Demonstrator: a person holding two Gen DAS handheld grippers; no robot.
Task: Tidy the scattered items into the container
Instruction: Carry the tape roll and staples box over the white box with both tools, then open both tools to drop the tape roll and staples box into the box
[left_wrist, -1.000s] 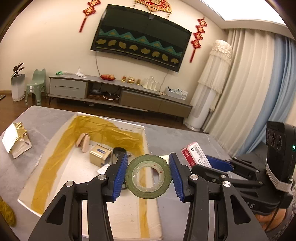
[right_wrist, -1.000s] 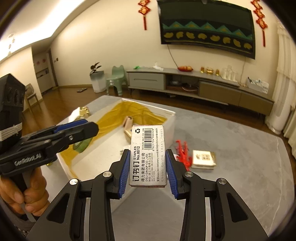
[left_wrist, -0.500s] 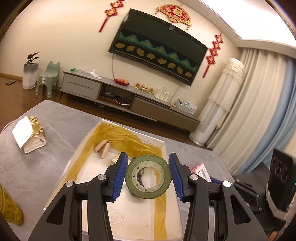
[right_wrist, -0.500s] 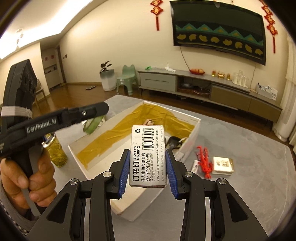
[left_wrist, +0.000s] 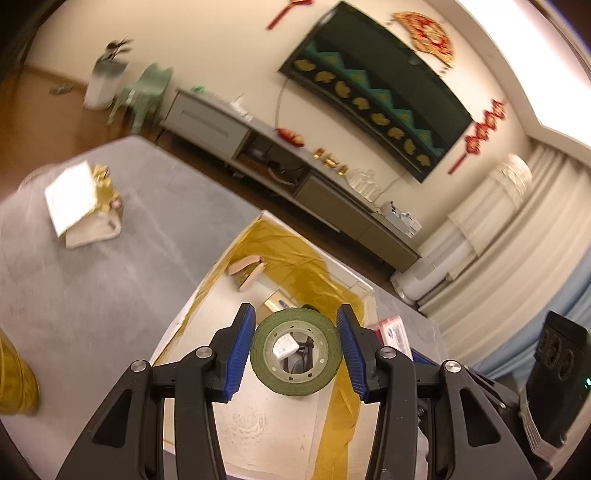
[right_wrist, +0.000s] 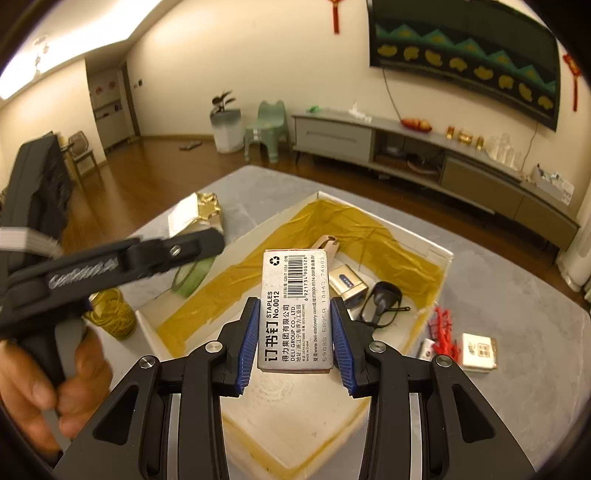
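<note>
left gripper (left_wrist: 295, 349) clamped on a green tape roll (left_wrist: 295, 358), right gripper (right_wrist: 294, 338) clamped on a staples box (right_wrist: 295, 310), both above the white container (right_wrist: 439, 254) ahead.

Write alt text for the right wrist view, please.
The right gripper holds a staples box above an open white box lined with yellow film. At left, the left gripper carries a green tape roll.
</note>
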